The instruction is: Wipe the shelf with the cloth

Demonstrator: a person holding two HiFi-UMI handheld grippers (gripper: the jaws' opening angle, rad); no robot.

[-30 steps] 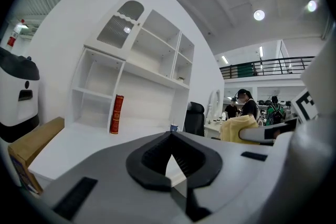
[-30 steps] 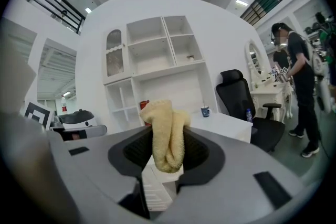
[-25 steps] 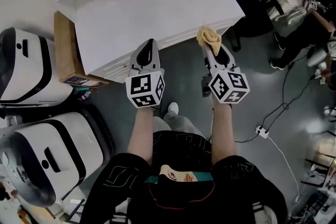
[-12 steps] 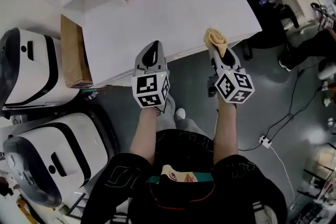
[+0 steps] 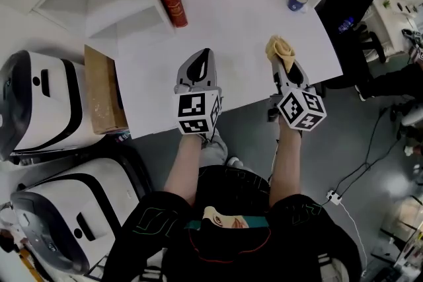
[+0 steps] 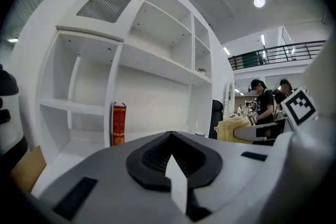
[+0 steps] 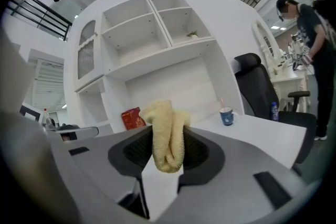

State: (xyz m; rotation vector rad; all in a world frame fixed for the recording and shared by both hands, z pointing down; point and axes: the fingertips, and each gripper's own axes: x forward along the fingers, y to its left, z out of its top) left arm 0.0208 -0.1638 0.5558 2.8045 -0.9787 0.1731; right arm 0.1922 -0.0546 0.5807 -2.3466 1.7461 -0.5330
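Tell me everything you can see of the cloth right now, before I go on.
The cloth is pale yellow, looks like soft terry, and is bunched into a folded wad. The right tongs are shut on it; its top sticks up above the jaws and a fold hangs down between them. In the head view it sits over the right part of the white desktop. Whether it touches that surface cannot be told. Nothing else touches it.
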